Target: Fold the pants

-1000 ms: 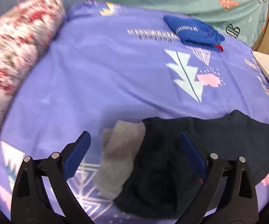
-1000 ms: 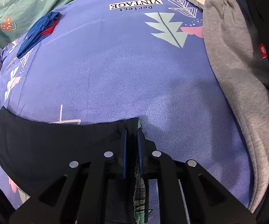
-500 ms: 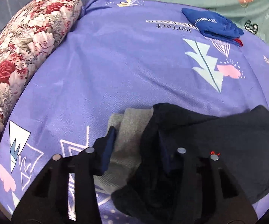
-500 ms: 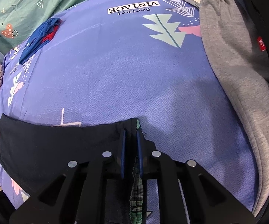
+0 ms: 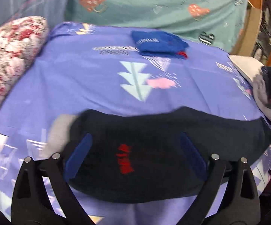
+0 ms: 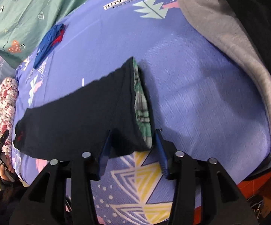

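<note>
We are holding both jaws open, just widened, above the dark pants (image 5: 154,150) lying folded on the bed (image 5: 79,78); the left gripper (image 5: 135,155) and right gripper (image 6: 133,148) are gripping nothing.

Even indoor light; motion blur (left view); fisheye-warped edges.

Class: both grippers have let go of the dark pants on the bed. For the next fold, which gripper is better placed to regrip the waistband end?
Right. The right gripper, jaws just opening, straddles the dark pants' waistband edge with its green lining. The left gripper, wide open, hovers over the logo end.
</note>
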The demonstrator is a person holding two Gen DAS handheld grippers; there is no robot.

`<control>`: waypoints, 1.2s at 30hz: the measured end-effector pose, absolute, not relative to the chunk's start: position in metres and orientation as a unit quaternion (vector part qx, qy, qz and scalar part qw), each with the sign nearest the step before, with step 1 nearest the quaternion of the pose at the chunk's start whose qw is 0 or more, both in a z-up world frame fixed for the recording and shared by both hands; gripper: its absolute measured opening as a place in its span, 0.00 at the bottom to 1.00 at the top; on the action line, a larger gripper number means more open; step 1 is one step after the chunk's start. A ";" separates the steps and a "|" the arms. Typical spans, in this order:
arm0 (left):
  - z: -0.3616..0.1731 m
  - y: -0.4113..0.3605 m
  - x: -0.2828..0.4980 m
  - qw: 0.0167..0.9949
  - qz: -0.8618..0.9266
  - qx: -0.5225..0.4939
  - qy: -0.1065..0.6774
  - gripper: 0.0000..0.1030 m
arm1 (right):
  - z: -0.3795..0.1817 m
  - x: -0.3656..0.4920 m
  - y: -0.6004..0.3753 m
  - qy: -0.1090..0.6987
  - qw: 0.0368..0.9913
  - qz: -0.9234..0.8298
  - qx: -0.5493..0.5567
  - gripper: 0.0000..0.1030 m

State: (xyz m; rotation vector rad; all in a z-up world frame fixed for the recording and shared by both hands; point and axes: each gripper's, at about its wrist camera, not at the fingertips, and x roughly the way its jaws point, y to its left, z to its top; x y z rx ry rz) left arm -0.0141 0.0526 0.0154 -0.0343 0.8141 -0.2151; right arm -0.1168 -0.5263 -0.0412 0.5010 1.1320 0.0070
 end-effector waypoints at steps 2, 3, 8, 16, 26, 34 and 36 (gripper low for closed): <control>0.004 0.045 -0.010 0.906 -0.119 -0.028 0.405 0.94 | -0.042 -0.111 -0.523 0.537 0.810 -0.004 0.234 0.55; -0.001 0.044 -0.008 0.904 -0.126 -0.034 0.407 0.94 | -0.044 -0.107 -0.523 0.540 0.808 -0.005 0.235 0.57; -0.026 0.047 -0.001 0.889 -0.123 -0.056 0.436 0.94 | -0.048 -0.100 -0.523 0.524 0.814 -0.005 0.251 0.28; -0.026 0.053 0.000 0.894 -0.124 -0.075 0.424 0.94 | 0.050 -0.092 -0.424 0.424 0.880 0.108 0.184 0.18; -0.022 0.076 -0.004 0.897 -0.118 -0.128 0.406 0.94 | -0.019 -0.042 -0.197 0.507 0.823 0.251 -0.055 0.30; -0.022 0.078 -0.003 0.894 -0.127 -0.139 0.405 0.94 | 0.043 -0.067 -0.227 0.469 0.839 0.274 -0.031 0.42; -0.022 0.080 -0.003 0.894 -0.128 -0.144 0.404 0.94 | 0.036 -0.060 -0.228 0.482 0.837 0.258 -0.021 0.42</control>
